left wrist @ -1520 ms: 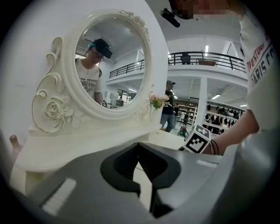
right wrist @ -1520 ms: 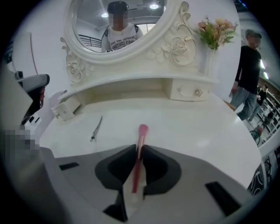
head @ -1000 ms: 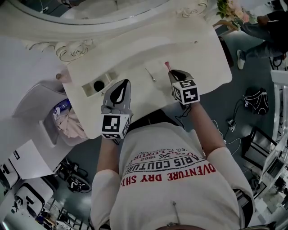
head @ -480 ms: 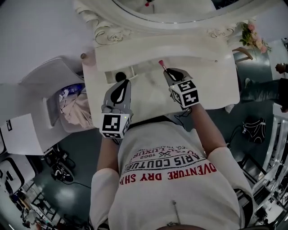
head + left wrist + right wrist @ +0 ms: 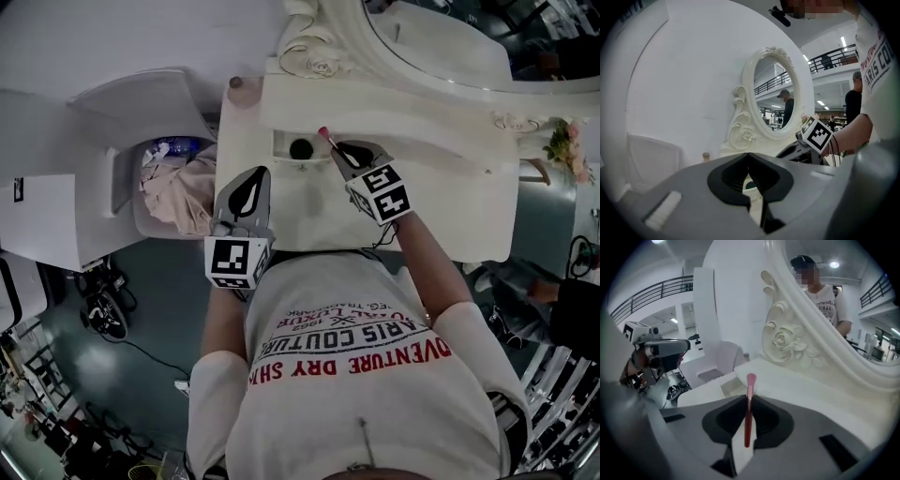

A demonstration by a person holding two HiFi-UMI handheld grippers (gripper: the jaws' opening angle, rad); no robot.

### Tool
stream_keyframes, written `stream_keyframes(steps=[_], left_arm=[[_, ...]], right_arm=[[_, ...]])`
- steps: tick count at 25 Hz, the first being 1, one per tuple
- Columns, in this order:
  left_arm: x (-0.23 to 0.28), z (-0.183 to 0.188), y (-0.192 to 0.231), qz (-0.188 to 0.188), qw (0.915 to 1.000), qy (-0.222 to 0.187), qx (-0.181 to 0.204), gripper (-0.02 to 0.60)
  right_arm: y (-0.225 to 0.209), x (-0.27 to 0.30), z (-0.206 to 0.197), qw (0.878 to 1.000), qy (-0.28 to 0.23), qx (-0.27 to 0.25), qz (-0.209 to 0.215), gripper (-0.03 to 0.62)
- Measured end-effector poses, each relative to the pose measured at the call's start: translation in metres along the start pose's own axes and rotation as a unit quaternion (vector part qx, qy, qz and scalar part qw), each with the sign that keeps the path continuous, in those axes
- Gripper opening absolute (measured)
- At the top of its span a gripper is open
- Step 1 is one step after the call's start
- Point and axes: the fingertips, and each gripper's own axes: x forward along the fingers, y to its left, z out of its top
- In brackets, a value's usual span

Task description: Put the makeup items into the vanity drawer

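**Right gripper holds a pink brush beside the open drawer; left gripper shut on nothing**

The white vanity table fills the upper middle of the head view, with its carved oval mirror rising behind it; left of the table, well below its top, stands a white bin holding crumpled cloth and a blue-capped bottle; the person's white printed shirt takes up the lower part of that view.

The left gripper hangs over the table's left front edge, its marker cube toward the person; in the left gripper view its jaws are pressed together at the tips and nothing sits between them.

The right gripper reaches over the table top, its marker cube behind it; its jaws are pinched on the handle of the makeup brush.

The small drawer lies open at the table's back left, just ahead of the right gripper; a round black item lies inside it.

The brush's pink head sticks out past the jaws and points up and away; in the head view it sits at the drawer's right edge, just beside the black item; whether it touches either, I cannot tell.
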Motion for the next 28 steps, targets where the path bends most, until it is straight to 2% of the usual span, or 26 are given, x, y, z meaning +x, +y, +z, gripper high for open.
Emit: stream_keyframes(steps=[7,11,15,16,17,18,24,28], left_arm=[[-0.025,-0.013,0.034,0.048,0.9986,0.006,-0.021,0.009],[-0.034,-0.021,0.046,0.063,0.9976,0.012,-0.027,0.011],[-0.038,-0.026,0.052,0.072,0.9968,0.015,-0.032,0.009],[-0.038,-0.027,0.052,0.072,0.9967,0.015,-0.033,0.009],[-0.038,-0.028,0.053,0.072,0.9967,0.015,-0.033,0.011],[-0.037,-0.028,0.053,0.071,0.9968,0.015,-0.033,0.009],[-0.027,-0.021,0.048,0.054,0.9982,0.01,-0.026,0.011],[-0.011,-0.013,0.035,0.025,0.9995,0.005,-0.018,0.009]], right_arm=[[0.034,0.048,0.007,0.995,0.039,-0.06,0.064,0.051],[0.042,0.066,0.006,0.992,0.059,-0.079,0.075,0.051],[0.045,0.075,0.005,0.991,0.07,-0.076,0.081,0.052],[0.047,0.076,0.005,0.991,0.073,-0.072,0.087,0.063],[0.049,0.076,0.005,0.991,0.075,-0.068,0.091,0.121],[0.05,0.076,0.004,0.991,0.075,-0.064,0.091,0.14],[0.046,0.064,0.005,0.993,0.065,-0.052,0.078,0.144],[0.03,0.045,0.003,0.997,0.052,-0.036,0.049,0.144]])
